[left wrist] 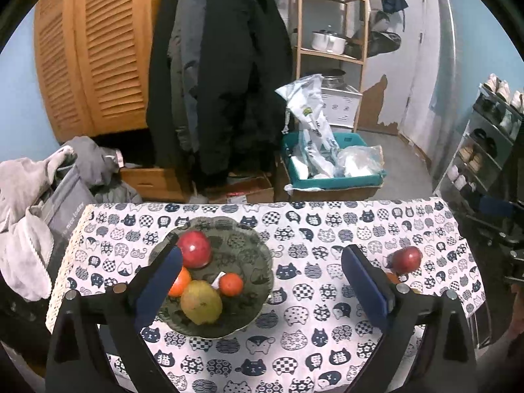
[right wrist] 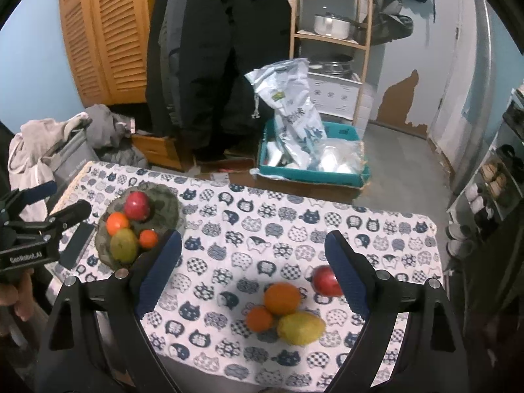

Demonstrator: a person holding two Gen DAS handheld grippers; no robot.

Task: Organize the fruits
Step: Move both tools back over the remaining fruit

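Note:
A dark glass plate (left wrist: 252, 249) (right wrist: 167, 209) on the cat-print tablecloth holds a red apple (left wrist: 195, 249) (right wrist: 137, 205), two oranges (left wrist: 231, 284) (right wrist: 117, 223) and a yellow-green mango (left wrist: 200, 301) (right wrist: 123, 245). Loose on the cloth to the right lie a red apple (left wrist: 406, 259) (right wrist: 324, 281), a large orange (right wrist: 282, 298), a small orange (right wrist: 259, 318) and a yellow lemon (right wrist: 300, 328). My left gripper (left wrist: 262, 285) is open above the plate's right side and holds nothing. My right gripper (right wrist: 253, 268) is open above the loose fruits and holds nothing.
A dark phone (right wrist: 77, 245) lies left of the plate. Behind the table are hanging coats (left wrist: 216, 75), a teal bin with bags (left wrist: 334, 167), a wooden shelf (left wrist: 330, 32) and a shoe rack (left wrist: 484, 150). Grey clothes (left wrist: 29, 196) are piled at the left.

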